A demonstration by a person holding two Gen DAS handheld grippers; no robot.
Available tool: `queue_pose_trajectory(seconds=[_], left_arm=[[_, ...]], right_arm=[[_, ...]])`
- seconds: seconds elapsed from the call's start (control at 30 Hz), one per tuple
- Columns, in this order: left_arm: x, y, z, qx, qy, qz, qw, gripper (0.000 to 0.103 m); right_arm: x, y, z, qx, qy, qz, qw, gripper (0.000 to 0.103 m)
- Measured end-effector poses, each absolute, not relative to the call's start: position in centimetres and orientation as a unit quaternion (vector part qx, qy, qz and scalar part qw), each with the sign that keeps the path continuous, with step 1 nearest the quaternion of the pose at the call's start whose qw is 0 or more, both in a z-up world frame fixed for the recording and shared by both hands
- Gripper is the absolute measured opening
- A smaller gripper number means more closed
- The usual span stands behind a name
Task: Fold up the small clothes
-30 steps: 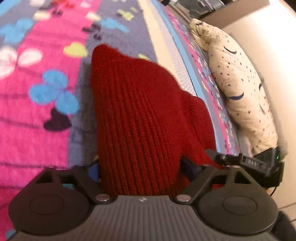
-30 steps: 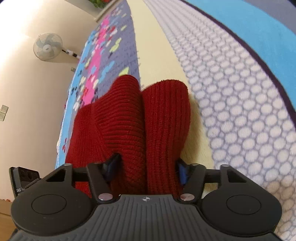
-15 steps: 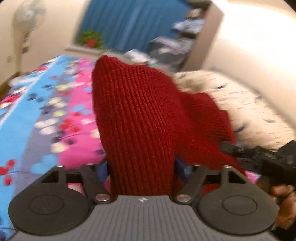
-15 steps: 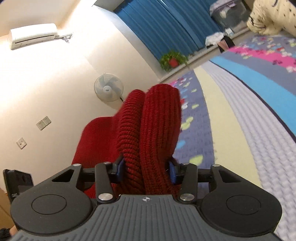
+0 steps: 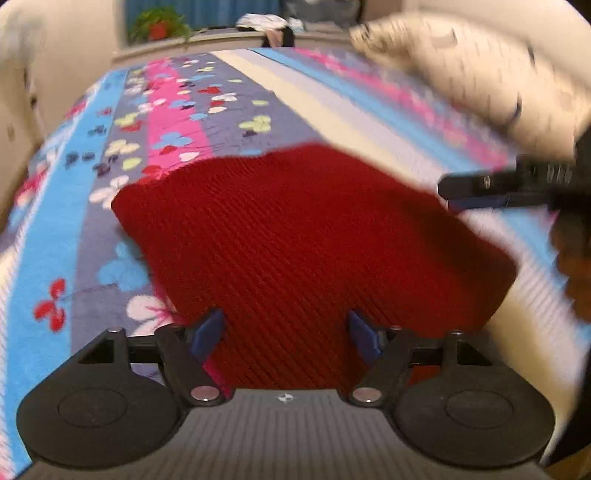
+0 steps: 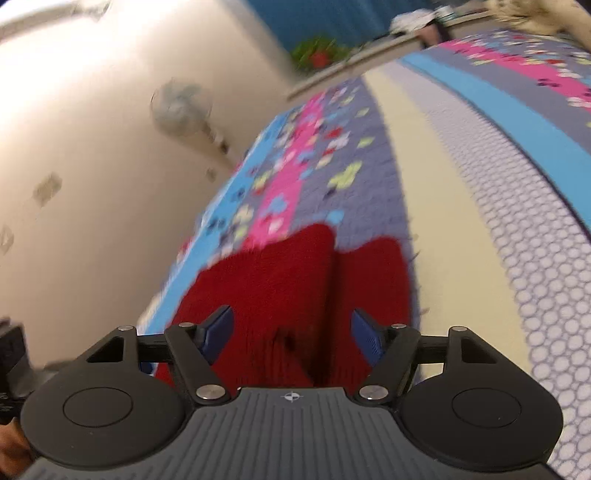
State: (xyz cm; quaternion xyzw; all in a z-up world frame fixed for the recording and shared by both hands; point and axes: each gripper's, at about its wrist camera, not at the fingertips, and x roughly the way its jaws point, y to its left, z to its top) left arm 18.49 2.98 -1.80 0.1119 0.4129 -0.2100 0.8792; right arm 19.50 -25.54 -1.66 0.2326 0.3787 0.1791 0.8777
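Observation:
A dark red knitted garment (image 5: 303,236) lies spread on the flowered bedspread (image 5: 177,122). My left gripper (image 5: 285,334) hovers over its near edge, open; the cloth runs under and past both blue pads (image 5: 207,332), which do not pinch it. In the right wrist view the same garment (image 6: 295,288) shows two lobes with a crease between them. My right gripper (image 6: 291,332) is over it with its jaws opening, the cloth loose between them. One of the right gripper's fingers (image 5: 480,182) reaches in at the garment's right side.
A cream pillow (image 5: 461,66) with dark marks lies at the far right of the bed. A person's hand (image 5: 576,266) is at the right edge. A standing fan (image 6: 181,107) and a wall flank the bed's left side; a potted plant (image 5: 159,26) stands beyond it.
Both grippers held the garment bunched and raised; now it lies spread on the bed. Both pairs of jaws have widened and no longer squeeze the cloth.

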Motion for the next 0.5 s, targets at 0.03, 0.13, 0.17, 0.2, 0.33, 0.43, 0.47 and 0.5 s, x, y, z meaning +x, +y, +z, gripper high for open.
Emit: queue_pose_trajectory(seconds=[0.03, 0.13, 0.17, 0.2, 0.33, 0.43, 0.47, 0.5], left_arm=[[18.3, 2.5, -2.2, 0.13, 0.406, -0.207, 0.88, 0.085], [17.4, 1.4, -3.0, 0.166, 0.385, -0.202, 0.885, 0.085], [16.9, 1.3, -3.1, 0.172, 0.377, -0.196, 0.889, 0.085], [16.5, 1.3, -3.1, 0.171, 0.374, -0.19, 0.891, 0.085], [14.4, 1.5, -2.2, 0.142, 0.378, -0.137, 0.904, 0.087], [11.9, 1.9, -0.3, 0.126, 0.369, -0.103, 0.915, 0.095], [10.9, 2.1, 0.5, 0.117, 0.364, -0.09, 0.92, 0.099], [10.1, 2.3, 1.1, 0.109, 0.356, -0.078, 0.925, 0.103]], right_arm=[[19.7, -24.7, -2.0, 0.213, 0.399, 0.179, 0.874, 0.057], [19.5, -23.9, -3.5, 0.167, 0.449, 0.16, 0.863, 0.027], [19.5, -24.5, -3.7, 0.187, 0.455, 0.155, 0.857, 0.025], [19.3, -25.0, -3.5, 0.199, 0.459, 0.15, 0.853, 0.024], [18.5, -26.3, -3.3, 0.216, 0.48, 0.138, 0.839, 0.023], [16.5, -26.2, -1.7, 0.189, 0.468, 0.126, 0.854, 0.041], [15.2, -26.1, -0.7, 0.163, 0.455, 0.113, 0.868, 0.05], [14.1, -26.0, -0.2, 0.139, 0.44, 0.102, 0.881, 0.064]])
